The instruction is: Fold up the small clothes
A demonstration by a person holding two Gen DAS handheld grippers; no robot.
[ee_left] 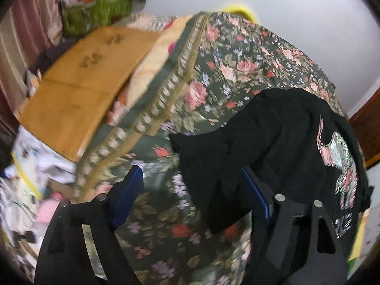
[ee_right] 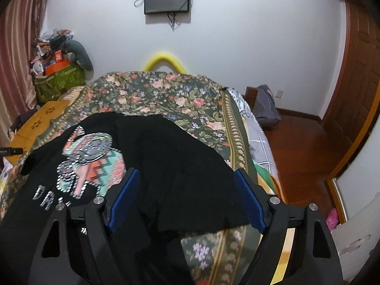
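Observation:
A small black shirt [ee_right: 180, 161] with a sequin print [ee_right: 92, 161] lies on the floral bedspread [ee_right: 166, 95]. Its right side is folded over the middle. My right gripper [ee_right: 186, 194] is open above the folded part, blue pads [ee_right: 123, 199] on either side of the cloth, holding nothing. In the left wrist view the same shirt [ee_left: 273, 137] lies to the right with its print [ee_left: 342, 163] at the far right. My left gripper [ee_left: 194, 190] is open over the shirt's left sleeve edge and the bedspread [ee_left: 225, 54]; cloth drapes in front of its right finger.
A wooden board [ee_left: 78, 85] lies on the bed's left side. A green box of clutter [ee_right: 59, 80] stands by the curtain. Papers and clutter [ee_left: 30, 178] lie beside the bed at the left. The bed's right edge drops to a wooden floor [ee_right: 306, 156] with a grey bag [ee_right: 266, 104].

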